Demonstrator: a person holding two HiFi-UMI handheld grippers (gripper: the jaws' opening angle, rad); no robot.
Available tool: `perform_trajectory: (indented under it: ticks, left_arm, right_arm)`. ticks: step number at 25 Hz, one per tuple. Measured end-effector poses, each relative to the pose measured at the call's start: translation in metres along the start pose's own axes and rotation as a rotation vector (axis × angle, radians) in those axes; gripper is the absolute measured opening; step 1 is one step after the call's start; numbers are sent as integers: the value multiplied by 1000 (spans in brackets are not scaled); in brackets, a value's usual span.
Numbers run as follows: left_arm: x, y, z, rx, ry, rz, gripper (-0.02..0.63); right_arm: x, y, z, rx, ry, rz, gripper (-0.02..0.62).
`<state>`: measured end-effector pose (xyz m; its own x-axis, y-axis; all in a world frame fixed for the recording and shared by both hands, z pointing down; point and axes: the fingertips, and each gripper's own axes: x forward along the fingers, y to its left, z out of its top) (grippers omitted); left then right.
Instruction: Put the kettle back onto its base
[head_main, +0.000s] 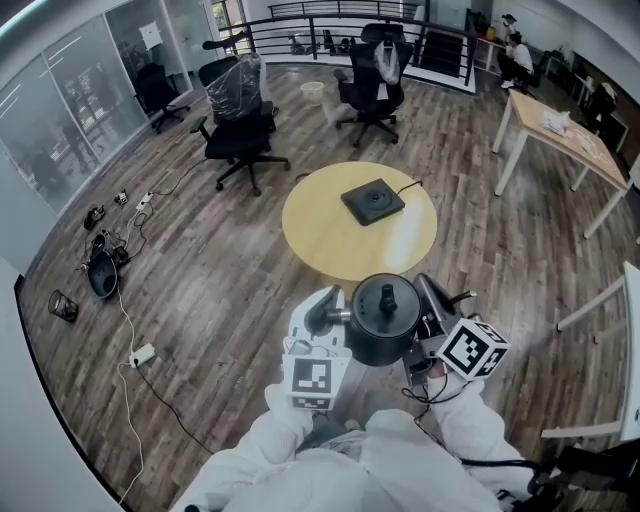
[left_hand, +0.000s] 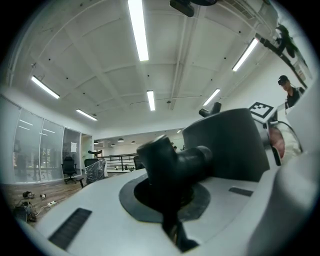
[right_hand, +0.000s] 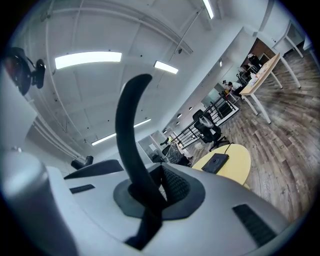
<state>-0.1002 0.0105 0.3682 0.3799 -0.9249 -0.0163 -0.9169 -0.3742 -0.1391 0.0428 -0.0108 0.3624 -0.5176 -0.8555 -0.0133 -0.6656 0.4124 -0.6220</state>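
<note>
1 kettle (head_main: 385, 322), underside hidden, is held by the desk's (head_main: 320, 235) near edge. The left claw (head_main: 335, 316) is clamped on its spout (left_hand: 172, 160), the right claw (head_main: 428, 308) on its handle (right_hand: 131, 130). 1 base (head_main: 372, 202) sits mid-desk.

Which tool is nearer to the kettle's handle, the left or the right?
Right. The right tool is shut on the handle; the left tool grips the kettle on its opposite side.

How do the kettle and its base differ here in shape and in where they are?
The kettle is tall and rounded; the base is a flat square slab with a round centre. The kettle is held up between the left gripper and the right gripper, both shut on it; the base lies unheld on the round yellow table. Both are black.
</note>
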Motion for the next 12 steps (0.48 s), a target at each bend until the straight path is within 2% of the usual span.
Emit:
perform_trajectory:
  ticks: [12]
  left_arm:
    - [61,31,-12,-4,2,0,-2]
  right_arm:
    - [67,-27,13,0,21,13,9]
